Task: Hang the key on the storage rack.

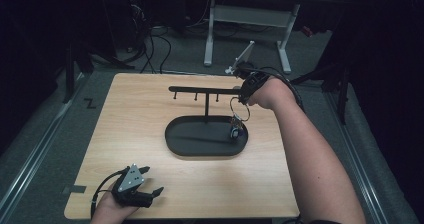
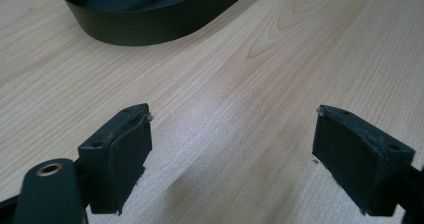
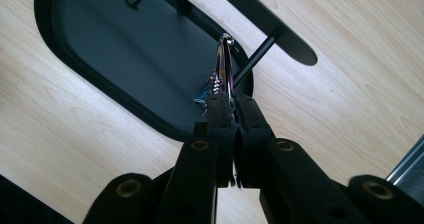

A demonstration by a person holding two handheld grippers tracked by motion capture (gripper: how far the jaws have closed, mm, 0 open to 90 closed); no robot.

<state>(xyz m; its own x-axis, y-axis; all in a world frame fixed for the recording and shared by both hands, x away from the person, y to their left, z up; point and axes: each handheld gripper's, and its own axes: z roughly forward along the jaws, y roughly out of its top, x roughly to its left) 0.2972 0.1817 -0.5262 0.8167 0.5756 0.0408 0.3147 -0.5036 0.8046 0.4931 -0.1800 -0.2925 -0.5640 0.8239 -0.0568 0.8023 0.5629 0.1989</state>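
Right gripper is up at the right end of the hook rack's crossbar, jaws pinched together on a thin metal key ring; the right gripper view shows the ring edge-on, rising straight out of the closed pads. A small blue charm dangles from the ring over the right end of the black oval tray, which sits mid-desk. Handling, my read: light, rigid, slick chromed wire, so it can pivot or slip in a flat pinch, and the hanging charm will swing and tug on any quick move. The best hold looks like the ring's lower arc, which leaves the upper loop free to go over a peg. Whether the ring touches the crossbar I can't tell. Left gripper rests at the desk's front-left corner, jaws spread wide and empty, bare wood desk between them.
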